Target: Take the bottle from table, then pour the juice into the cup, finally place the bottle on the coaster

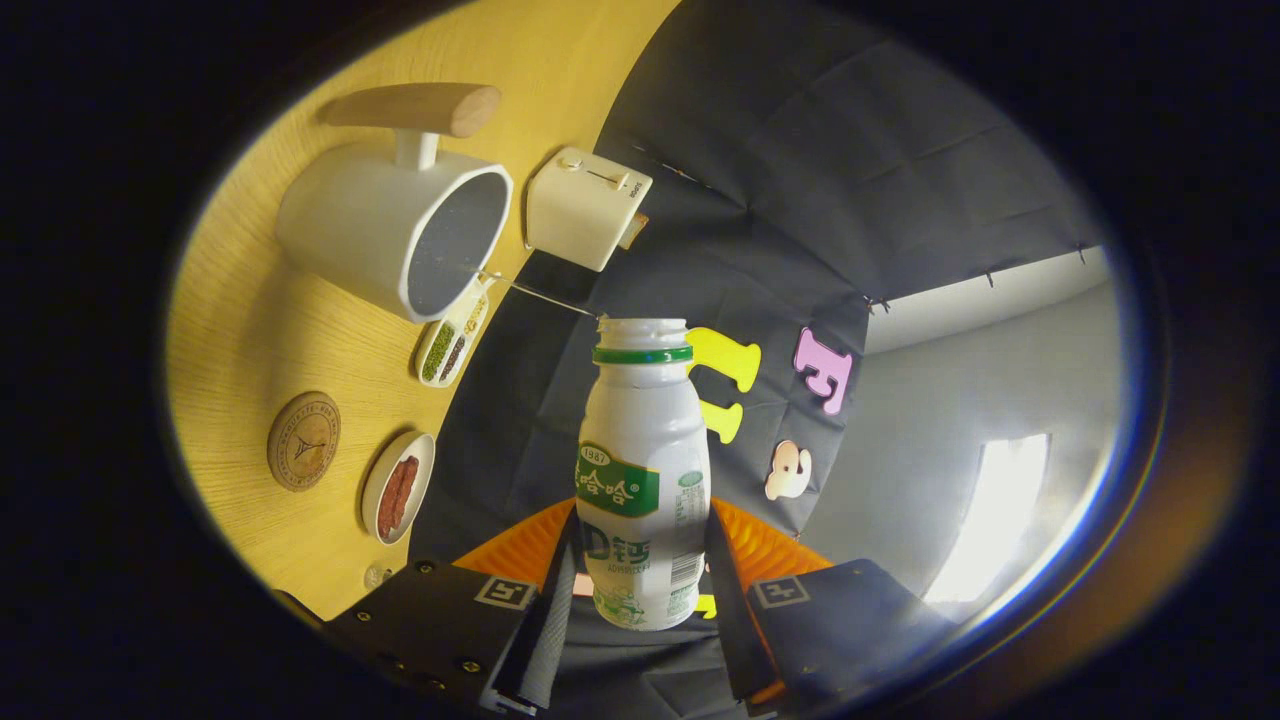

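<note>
Clamped between the gripper (pixel 640 590) fingers, the white plastic bottle with green label (pixel 642 480) points its open mouth toward the white cup with wooden handle (pixel 400 235) near the yellow wooden bench's (pixel 240 330) far edge.

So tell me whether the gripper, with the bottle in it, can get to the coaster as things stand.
Probably yes. The gripper is shut on the open bottle, lifted and rotated. The round wooden coaster lies bare on the table, beside the small dish; nothing sits on it, so the way looks free.
</note>
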`<state>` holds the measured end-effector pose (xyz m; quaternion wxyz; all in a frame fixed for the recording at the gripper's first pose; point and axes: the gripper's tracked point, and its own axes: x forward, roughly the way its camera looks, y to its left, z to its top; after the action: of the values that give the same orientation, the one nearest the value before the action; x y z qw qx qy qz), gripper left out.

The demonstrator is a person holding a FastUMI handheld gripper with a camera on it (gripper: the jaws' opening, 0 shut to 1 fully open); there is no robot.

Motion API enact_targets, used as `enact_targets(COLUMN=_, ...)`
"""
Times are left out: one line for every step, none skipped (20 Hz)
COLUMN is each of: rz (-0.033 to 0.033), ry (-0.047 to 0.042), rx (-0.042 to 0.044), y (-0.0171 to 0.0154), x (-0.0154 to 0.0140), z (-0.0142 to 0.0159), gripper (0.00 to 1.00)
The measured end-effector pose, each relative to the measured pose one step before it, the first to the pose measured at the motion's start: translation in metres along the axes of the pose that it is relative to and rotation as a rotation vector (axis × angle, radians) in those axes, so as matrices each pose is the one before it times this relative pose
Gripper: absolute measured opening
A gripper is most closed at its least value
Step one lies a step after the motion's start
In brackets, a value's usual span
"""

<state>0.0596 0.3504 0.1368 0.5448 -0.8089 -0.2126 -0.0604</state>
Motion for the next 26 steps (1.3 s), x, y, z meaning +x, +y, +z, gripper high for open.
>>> enact_targets(rz=-0.00203, ry=-0.00227, rx=-0.00539, y=-0.00065, x=0.00066, z=0.00039, gripper=0.64)
enact_targets(rz=-0.00228, ry=-0.00309, rx=-0.00633, y=-0.0007, x=-0.00012, z=0.0007, gripper=0.64)
enact_targets(rz=-0.00298, ry=-0.00387, rx=-0.00657, y=-0.0007, x=0.0006, z=0.00046, gripper=0.64)
enact_targets(rz=-0.00331, ry=-0.00426, rx=-0.0088, y=-0.001, x=-0.00011, z=0.00054, gripper=0.64)
enact_targets(rz=-0.00574, ry=-0.00365, rx=-0.01003, y=-0.00154, x=0.0008, z=0.00066, gripper=0.64)
enact_targets(rz=-0.0054, ry=-0.00384, rx=-0.01061, y=-0.00138, x=0.00008, z=0.00089, gripper=0.64)
enact_targets(rz=-0.00504, ry=-0.0047, rx=-0.00945, y=-0.00116, x=0.00091, z=0.00058, gripper=0.64)
enact_targets(rz=-0.00343, ry=-0.0048, rx=-0.00702, y=-0.00087, x=-0.0003, z=0.00085, gripper=0.64)
enact_targets(rz=-0.00245, ry=-0.0034, rx=-0.00605, y=-0.00084, x=0.00111, z=0.00014, gripper=0.64)
enact_targets(rz=-0.0033, ry=-0.00401, rx=-0.00666, y=-0.00054, x=-0.00019, z=0.00053, gripper=0.64)
enact_targets(rz=-0.00295, ry=-0.00361, rx=-0.00838, y=-0.00135, x=0.00084, z=0.00098, gripper=0.64)
enact_targets(rz=-0.00576, ry=-0.00357, rx=-0.00967, y=-0.00131, x=-0.0004, z=0.00081, gripper=0.64)
enact_targets(rz=-0.00324, ry=-0.00483, rx=-0.01061, y=-0.00196, x=-0.0002, z=0.00066, gripper=0.64)
enact_targets(rz=-0.00161, ry=-0.00533, rx=-0.00978, y=-0.00098, x=-0.00043, z=0.00025, gripper=0.64)
enact_targets(rz=-0.00171, ry=-0.00361, rx=-0.00828, y=-0.0008, x=0.00036, z=0.00061, gripper=0.64)
enact_targets(rz=-0.00178, ry=-0.00468, rx=-0.00651, y=-0.00117, x=0.00033, z=0.00019, gripper=0.64)
enact_targets(rz=-0.00164, ry=-0.00399, rx=-0.00621, y=-0.0005, x=0.00103, z=0.00035, gripper=0.64)
enact_targets(rz=-0.00423, ry=-0.0043, rx=-0.00729, y=-0.00099, x=0.00006, z=0.00024, gripper=0.64)
enact_targets(rz=-0.00789, ry=-0.00484, rx=-0.00936, y=-0.0017, x=0.00076, z=0.00132, gripper=0.64)
enact_targets(rz=-0.01119, ry=-0.00724, rx=-0.01192, y=-0.00168, x=-0.00034, z=0.00105, gripper=0.64)
enact_targets(rz=-0.01908, ry=-0.0094, rx=-0.01475, y=-0.00336, x=0.00062, z=0.00177, gripper=0.64)
enact_targets(rz=-0.01463, ry=-0.00633, rx=-0.01794, y=-0.00216, x=-0.00049, z=0.00144, gripper=0.64)
enact_targets(rz=-0.00722, ry=-0.00622, rx=-0.01588, y=-0.00286, x=-0.0004, z=0.0009, gripper=0.64)
enact_targets(rz=-0.00341, ry=-0.00507, rx=-0.01106, y=-0.00099, x=-0.00099, z=0.0019, gripper=0.64)
enact_targets(rz=-0.00032, ry=-0.00446, rx=-0.00729, y=-0.00008, x=-0.00224, z=0.0025, gripper=0.64)
enact_targets(rz=0.00291, ry=-0.00236, rx=-0.00567, y=0.00063, x=-0.00142, z=0.00115, gripper=0.64)
